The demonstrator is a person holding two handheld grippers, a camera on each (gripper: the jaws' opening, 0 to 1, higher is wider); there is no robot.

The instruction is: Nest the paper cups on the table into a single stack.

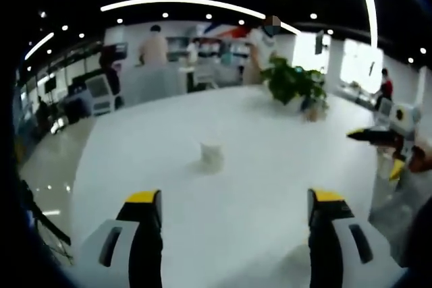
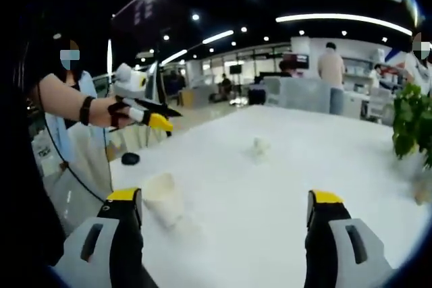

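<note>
A small white paper cup (image 1: 212, 154) stands alone on the white table (image 1: 270, 187), well ahead of my left gripper (image 1: 235, 200), whose yellow-tipped jaws are wide apart with nothing between them. In the right gripper view a larger-looking white paper cup (image 2: 164, 197) sits on the table (image 2: 270, 193) just inside the left jaw of my right gripper (image 2: 225, 197), which is open and holds nothing. Farther off, near the table's middle, is another small paper cup (image 2: 259, 146), blurred. The right gripper (image 1: 378, 136) enters the left gripper view from the right; the left gripper (image 2: 152, 116), in a person's hand, shows at the left.
A potted green plant (image 1: 293, 82) stands at the table's far side, also seen as the plant (image 2: 412, 123) at the right. A small black object (image 2: 130, 158) lies by the table's left edge. People stand at counters in the background.
</note>
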